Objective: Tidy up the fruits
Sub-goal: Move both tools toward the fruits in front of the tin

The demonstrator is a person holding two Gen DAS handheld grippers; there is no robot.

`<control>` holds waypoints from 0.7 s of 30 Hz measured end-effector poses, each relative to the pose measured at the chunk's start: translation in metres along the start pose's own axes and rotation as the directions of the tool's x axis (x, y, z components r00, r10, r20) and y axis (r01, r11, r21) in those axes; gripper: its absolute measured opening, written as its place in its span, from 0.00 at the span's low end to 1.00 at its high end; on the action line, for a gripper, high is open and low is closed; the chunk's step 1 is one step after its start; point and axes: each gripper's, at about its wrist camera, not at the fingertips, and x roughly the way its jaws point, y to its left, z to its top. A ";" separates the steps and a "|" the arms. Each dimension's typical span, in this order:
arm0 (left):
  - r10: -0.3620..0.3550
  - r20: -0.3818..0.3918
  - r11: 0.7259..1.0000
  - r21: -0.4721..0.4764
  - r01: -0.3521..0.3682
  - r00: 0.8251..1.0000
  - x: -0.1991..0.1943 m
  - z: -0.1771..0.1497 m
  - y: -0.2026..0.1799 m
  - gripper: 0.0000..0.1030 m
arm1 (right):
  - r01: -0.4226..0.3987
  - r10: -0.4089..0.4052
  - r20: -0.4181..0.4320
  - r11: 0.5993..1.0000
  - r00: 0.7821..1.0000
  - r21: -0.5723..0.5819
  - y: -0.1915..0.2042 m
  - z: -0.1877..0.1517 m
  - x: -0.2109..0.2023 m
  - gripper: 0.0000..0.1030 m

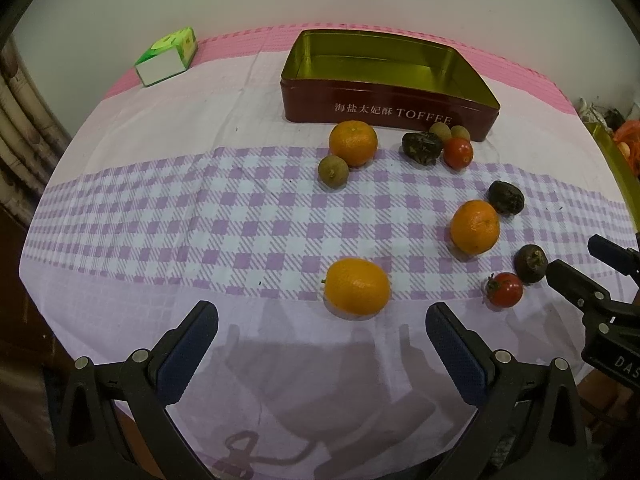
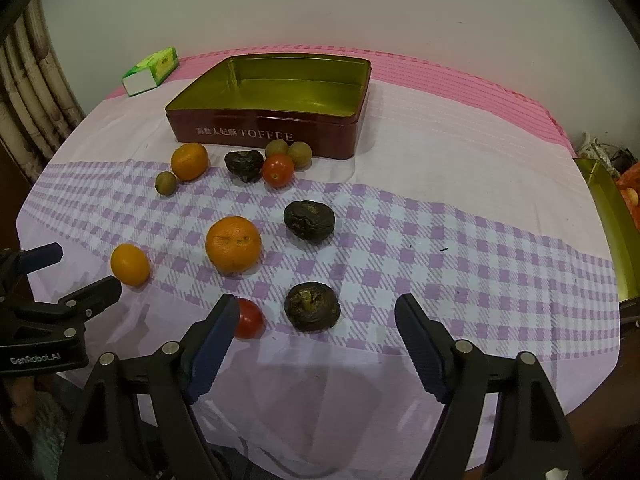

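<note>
I see left claw (image 1: 322, 322) wide open, empty, behind oval orange kumquat (image 1: 357, 286). Right claw (image 2: 316, 314) also open, empty, near wrinkled dark round fruit (image 2: 312, 306). Red toffee tin (image 2: 272, 136) empty on desk (image 2: 460, 152).

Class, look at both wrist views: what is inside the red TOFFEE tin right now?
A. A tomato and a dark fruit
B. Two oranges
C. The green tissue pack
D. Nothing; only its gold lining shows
D. The TOFFEE tin shows only bare gold floor and walls in both views, while the oranges, tomatoes and dark fruits all lie on the checked cloth in front of it.
</note>
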 end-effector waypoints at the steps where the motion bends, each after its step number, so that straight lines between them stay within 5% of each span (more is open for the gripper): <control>1: 0.001 0.000 1.000 -0.001 -0.001 1.000 0.000 0.000 0.000 1.00 | 0.001 -0.001 0.000 1.000 1.000 0.001 0.000 0.000 0.000 0.73; 21: 0.002 -0.030 1.000 -0.006 -0.002 1.000 0.006 0.003 0.004 1.00 | 0.001 -0.001 -0.017 1.000 1.000 0.011 -0.005 -0.001 0.003 0.69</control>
